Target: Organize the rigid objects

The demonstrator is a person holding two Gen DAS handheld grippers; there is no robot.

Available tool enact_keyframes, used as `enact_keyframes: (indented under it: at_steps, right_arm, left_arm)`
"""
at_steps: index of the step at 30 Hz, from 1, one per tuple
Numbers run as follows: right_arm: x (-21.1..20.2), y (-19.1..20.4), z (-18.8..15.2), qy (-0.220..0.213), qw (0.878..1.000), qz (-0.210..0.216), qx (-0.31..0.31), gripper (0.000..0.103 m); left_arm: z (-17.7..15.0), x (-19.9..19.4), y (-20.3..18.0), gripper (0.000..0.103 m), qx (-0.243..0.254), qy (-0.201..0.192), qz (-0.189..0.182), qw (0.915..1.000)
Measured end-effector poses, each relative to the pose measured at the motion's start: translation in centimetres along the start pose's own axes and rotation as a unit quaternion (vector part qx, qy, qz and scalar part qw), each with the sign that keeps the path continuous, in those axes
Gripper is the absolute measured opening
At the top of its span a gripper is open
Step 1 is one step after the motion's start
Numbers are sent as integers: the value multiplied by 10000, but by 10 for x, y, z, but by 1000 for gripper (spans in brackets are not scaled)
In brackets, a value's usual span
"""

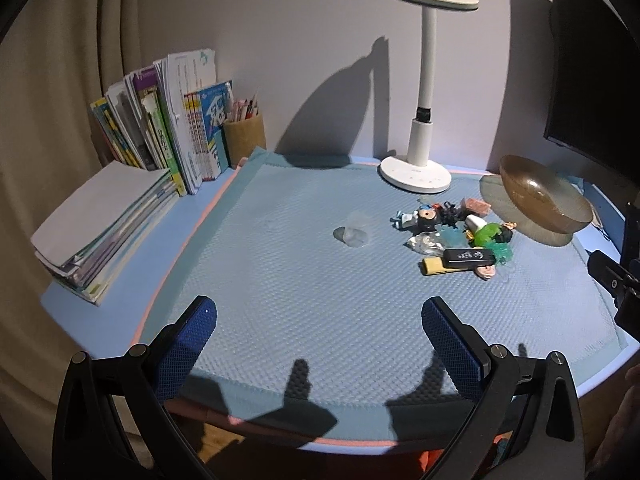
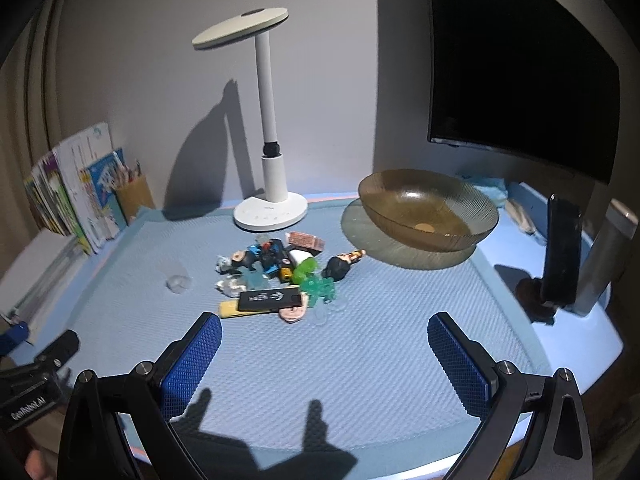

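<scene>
White lettering reading "GenRobot.AI", seen upside down, marks the left hand-held gripper (image 1: 319, 320) body at the right-wrist view's lower left edge. The black stick (image 2: 270, 300) in the pile (image 2: 280, 276) carries white print too small to read. The pile, a jumble of small figurines, green and clear plastic pieces, a pink block and a yellow piece, lies on the tabletop (image 2: 360, 360) just in front of the lamp (image 2: 271, 211), beside the amber bowl (image 2: 428, 210). Both the left and the right hand-held gripper (image 2: 325, 334) are spread wide, empty, nearer than the pile.
</scene>
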State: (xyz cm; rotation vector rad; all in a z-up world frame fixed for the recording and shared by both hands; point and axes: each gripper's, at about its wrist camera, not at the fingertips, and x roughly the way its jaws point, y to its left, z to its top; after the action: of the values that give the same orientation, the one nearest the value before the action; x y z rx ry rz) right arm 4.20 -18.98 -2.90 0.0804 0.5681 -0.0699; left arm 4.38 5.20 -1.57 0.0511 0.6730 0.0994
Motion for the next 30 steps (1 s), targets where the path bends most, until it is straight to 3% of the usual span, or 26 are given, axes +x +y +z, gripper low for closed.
enact_keyframes:
  at_steps: [5, 12, 25, 30]
  right_arm:
    - [-11, -1, -2, -53, 10000, 69, 39, 103]
    - [-11, -5, -2, -78, 9999, 60, 54, 103]
    - [40, 13, 2, 229, 9984, 114, -503, 103]
    - [61, 17, 8, 344, 9960, 418, -712, 103]
  left_arm:
    - [-1, -10, -5, 102, 42, -87, -64, 9999]
    - [-2, 4, -7, 102, -145, 191, -351, 9991]
    - [-3, 61, -9, 102, -240, 815, -294, 9960]
    - [0, 83, -9, 102, -238, 989, -255, 9945]
